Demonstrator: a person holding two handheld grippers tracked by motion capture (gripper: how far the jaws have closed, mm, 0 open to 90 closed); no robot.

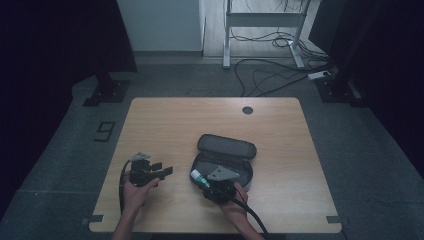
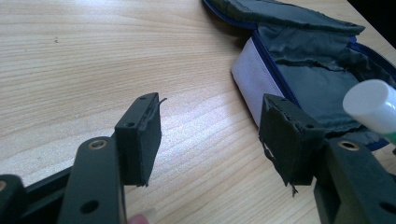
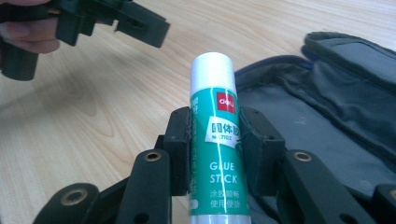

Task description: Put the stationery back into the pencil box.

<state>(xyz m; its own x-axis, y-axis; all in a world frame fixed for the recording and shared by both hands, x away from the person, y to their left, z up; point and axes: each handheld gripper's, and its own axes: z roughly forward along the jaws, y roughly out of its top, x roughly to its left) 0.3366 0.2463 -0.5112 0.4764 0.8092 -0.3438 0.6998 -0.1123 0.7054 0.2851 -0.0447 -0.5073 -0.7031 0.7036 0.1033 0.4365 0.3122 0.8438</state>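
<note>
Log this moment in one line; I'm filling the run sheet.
right gripper: shut on glue stick | left gripper: open | pencil case: open

Left tool [image 2: 210, 135] gapes beside open pouch [image 2: 317, 79], glue stick [image 2: 371, 109].

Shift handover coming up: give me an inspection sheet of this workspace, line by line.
Surface: wooden table, bare apart from the job's things.
Job's things: glue stick, white cap on; open pencil case lying flat.
Clutter: nothing seen.
Grippers: right gripper clamps the glue stick over the case; left gripper open, nothing between its jaws, beside the case.
Cables: one trails from each gripper; more on the floor behind.
Surroundings: desk frame, dark curtains.
</note>
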